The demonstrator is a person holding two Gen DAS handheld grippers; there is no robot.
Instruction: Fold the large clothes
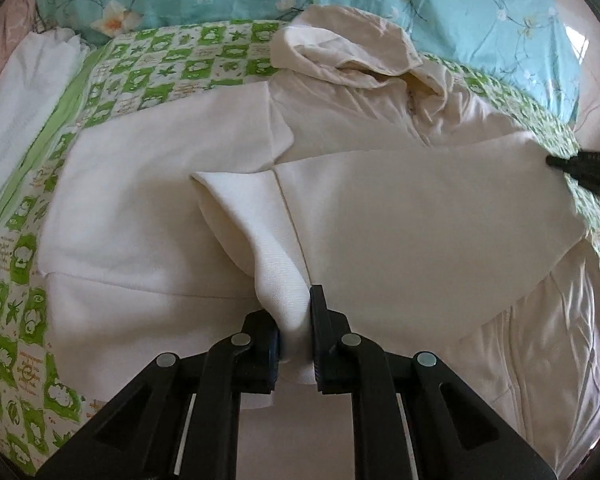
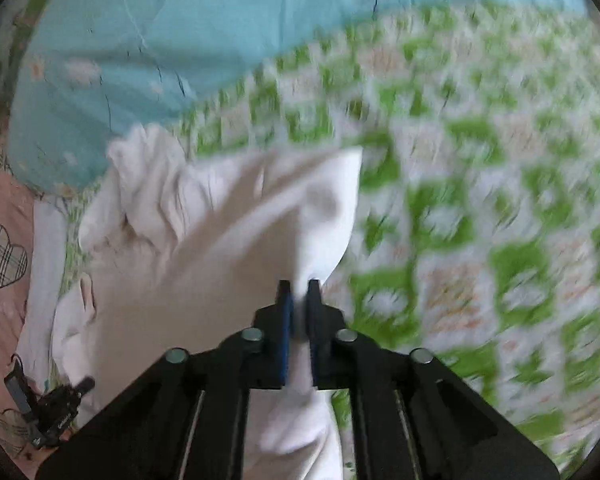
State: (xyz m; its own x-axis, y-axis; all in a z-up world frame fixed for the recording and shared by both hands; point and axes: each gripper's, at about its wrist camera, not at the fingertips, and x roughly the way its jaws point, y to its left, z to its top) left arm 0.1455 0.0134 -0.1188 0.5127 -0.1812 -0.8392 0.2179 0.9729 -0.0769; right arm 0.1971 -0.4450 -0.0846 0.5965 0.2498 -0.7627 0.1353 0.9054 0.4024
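A large cream hooded coat [image 1: 400, 220] lies spread on the bed, hood [image 1: 340, 52] towards the pillow. One sleeve lies folded across its front. My left gripper [image 1: 294, 320] is shut on the cuff end [image 1: 276, 276] of that sleeve near the coat's middle. My right gripper [image 2: 299, 286] is shut on a fold of the same coat [image 2: 220, 220] at its side and holds it raised; this view is blurred by motion. The right gripper also shows in the left wrist view [image 1: 580, 166] at the coat's right edge, and the left gripper in the right wrist view [image 2: 56, 404].
The bed has a green and white checked sheet [image 1: 160, 68]. A turquoise floral pillow [image 1: 480, 12] lies along the head. White folded cloth [image 1: 24, 92] lies at the far left. Pink bedding with heart print [image 2: 4, 256] lies beyond the coat.
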